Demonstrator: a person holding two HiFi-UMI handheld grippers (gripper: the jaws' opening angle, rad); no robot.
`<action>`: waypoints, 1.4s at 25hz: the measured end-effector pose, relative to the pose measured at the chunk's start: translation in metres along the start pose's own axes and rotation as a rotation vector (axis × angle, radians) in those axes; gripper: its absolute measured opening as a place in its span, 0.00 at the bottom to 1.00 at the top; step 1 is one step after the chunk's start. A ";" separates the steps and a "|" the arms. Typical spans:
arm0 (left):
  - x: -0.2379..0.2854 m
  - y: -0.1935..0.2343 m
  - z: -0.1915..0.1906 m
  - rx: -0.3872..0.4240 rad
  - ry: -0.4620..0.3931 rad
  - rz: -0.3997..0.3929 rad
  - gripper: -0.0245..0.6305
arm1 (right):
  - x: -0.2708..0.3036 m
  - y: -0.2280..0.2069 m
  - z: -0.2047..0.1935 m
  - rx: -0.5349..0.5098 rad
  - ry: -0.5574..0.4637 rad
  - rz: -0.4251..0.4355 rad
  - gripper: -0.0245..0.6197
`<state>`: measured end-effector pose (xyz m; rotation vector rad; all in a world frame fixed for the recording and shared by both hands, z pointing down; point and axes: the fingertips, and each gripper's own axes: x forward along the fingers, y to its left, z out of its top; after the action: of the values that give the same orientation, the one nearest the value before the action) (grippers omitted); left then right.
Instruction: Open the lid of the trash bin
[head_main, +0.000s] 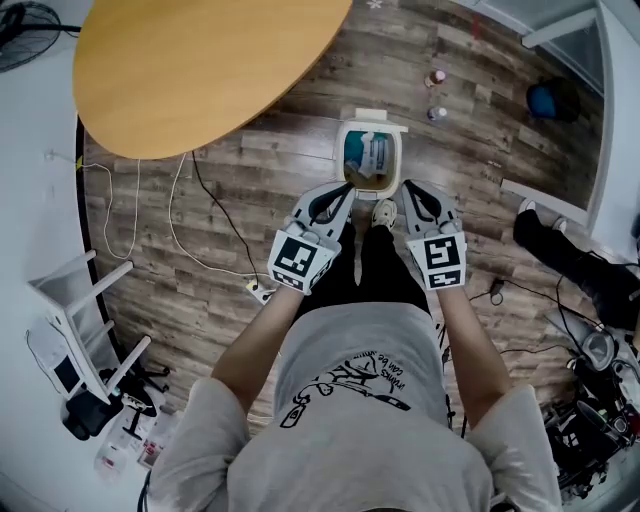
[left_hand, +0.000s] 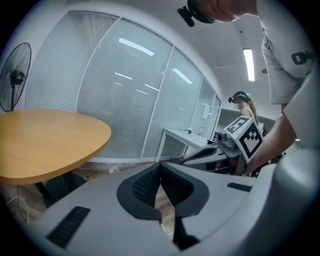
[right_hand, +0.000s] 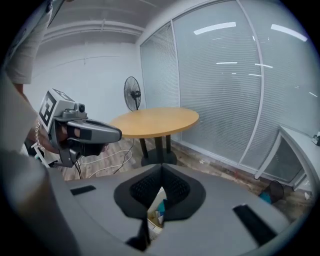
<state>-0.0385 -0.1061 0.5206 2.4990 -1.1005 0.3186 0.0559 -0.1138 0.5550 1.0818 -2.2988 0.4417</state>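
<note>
Cream-white rectangular plastic trash bin stood on the dark wood-plank floor at upper centre of the head view. Its mouth was uncovered and blue-and-white refuse was visible inside. The pale hinged lid appeared raised at the far edge. A light-coloured shoe sat against the bin's near side, probably on a pedal, though none could be made out. The left gripper and right gripper hung just short of the near rim, one to each side. Each gripper view showed its jaws closed tip to tip on nothing. Assessment: the lid looked light, thin, rigid and probably smooth, and its free front lip was judged the place to take hold, with modest force.
</note>
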 end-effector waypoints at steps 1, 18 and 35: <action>-0.005 -0.002 0.009 0.000 -0.008 -0.003 0.07 | -0.006 0.000 0.010 0.003 -0.013 -0.003 0.05; -0.063 -0.046 0.156 0.021 -0.192 -0.044 0.07 | -0.108 0.004 0.135 0.011 -0.193 -0.045 0.05; -0.133 -0.095 0.265 0.083 -0.348 -0.081 0.07 | -0.218 0.041 0.244 -0.049 -0.402 -0.054 0.05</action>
<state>-0.0426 -0.0761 0.2111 2.7334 -1.1269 -0.1011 0.0534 -0.0812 0.2267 1.3001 -2.5991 0.1530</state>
